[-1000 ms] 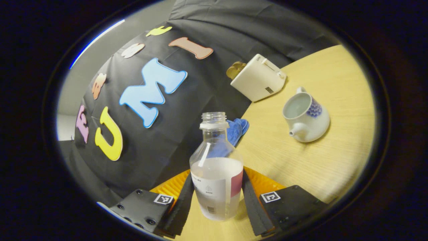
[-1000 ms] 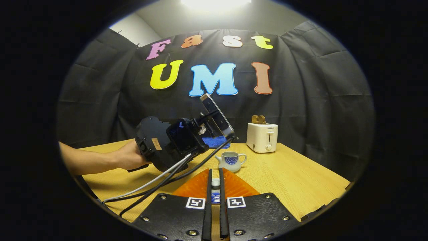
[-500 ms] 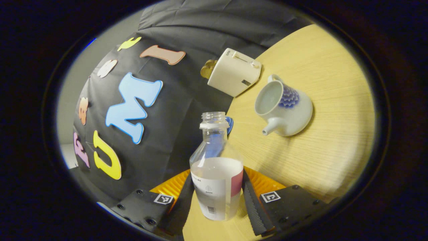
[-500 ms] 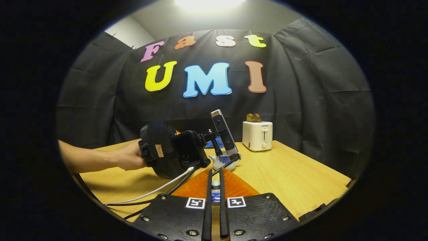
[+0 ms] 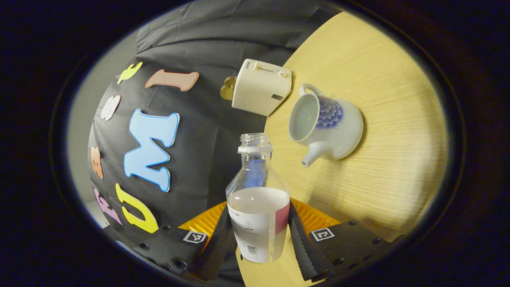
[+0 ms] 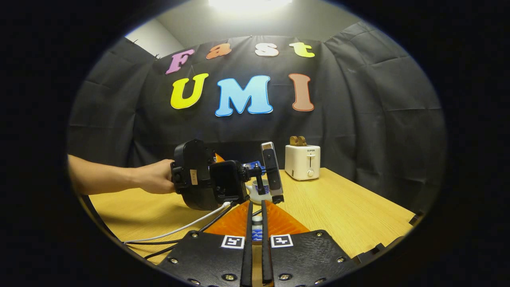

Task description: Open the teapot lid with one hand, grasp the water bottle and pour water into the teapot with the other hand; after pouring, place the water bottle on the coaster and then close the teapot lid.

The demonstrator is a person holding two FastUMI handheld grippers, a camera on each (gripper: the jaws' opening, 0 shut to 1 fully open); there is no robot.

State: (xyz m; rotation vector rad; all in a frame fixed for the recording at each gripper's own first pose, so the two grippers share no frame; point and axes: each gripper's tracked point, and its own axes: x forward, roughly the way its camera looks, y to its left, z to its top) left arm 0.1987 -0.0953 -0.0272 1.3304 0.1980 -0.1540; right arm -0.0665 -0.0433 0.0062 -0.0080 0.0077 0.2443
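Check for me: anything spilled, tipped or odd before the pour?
Nothing stands out. The teapot sits open on the dry table, its lid pinched in the right gripper. The left gripper holds the uncapped water bottle, not yet pouring.

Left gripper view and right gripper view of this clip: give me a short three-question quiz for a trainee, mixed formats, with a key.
1. True or false: the teapot has its lid on.
2. Multiple choice: what is the left hand-held gripper shut on? A) the toaster B) the water bottle C) the teapot handle
3. Fill in: in the right gripper view, the right hand-held gripper pinches the small teapot ____ between its fingers.

Key:
1. False: its mouth is open, and the inside shows in the left gripper view.
2. B: the water bottle, uncapped and part full, sits between both fingers.
3. lid. The toaster stands behind on the table, untouched.
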